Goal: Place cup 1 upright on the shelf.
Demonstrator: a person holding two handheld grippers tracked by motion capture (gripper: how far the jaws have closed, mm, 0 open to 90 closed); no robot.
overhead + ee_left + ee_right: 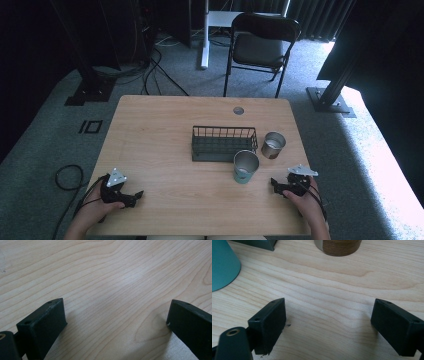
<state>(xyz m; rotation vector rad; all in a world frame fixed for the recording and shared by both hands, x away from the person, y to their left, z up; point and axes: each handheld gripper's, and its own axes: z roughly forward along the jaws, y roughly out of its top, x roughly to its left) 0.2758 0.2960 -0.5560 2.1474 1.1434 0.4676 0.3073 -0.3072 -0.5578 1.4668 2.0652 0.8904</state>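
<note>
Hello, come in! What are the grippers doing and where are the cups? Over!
Left gripper open, empty, on table. Right gripper open, empty, near teal cup. Brown cup beside wire basket. Path unobstructed.

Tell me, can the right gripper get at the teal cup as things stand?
Probably yes. The right gripper sits open on the table beside the teal cup, with bare wood between them and nothing in the way.

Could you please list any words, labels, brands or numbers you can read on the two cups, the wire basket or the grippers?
None can be read: the teal cup, the brown cup, the wire basket, the left gripper and the right gripper show no legible text.
</note>
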